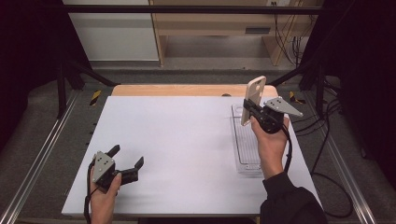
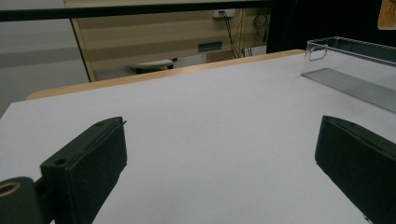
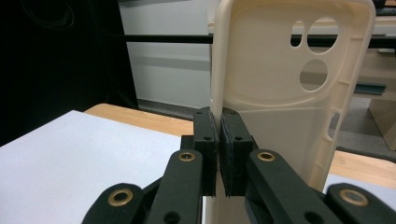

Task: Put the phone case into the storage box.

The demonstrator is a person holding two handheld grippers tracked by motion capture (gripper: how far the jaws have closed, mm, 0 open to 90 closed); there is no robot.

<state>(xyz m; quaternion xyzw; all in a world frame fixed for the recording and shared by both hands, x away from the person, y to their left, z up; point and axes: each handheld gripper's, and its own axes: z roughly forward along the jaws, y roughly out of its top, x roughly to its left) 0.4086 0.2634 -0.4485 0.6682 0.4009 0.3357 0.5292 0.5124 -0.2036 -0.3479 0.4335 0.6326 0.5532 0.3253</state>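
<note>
Right gripper (image 1: 247, 112): your jaws are clamped on one side edge of the cream phone case (image 1: 253, 99), held upright above the surface's far right corner.
Left gripper (image 1: 125, 158): your jaws stand wide apart, holding nothing, near the front left corner.
Obstacle: clear tray (image 1: 246, 147) lies along the right edge, just beneath the case.
Open room: the middle of the white surface (image 1: 177, 149) lies bare.
Surroundings: wooden shelving (image 1: 219, 23) stands beyond the far edge.
</note>
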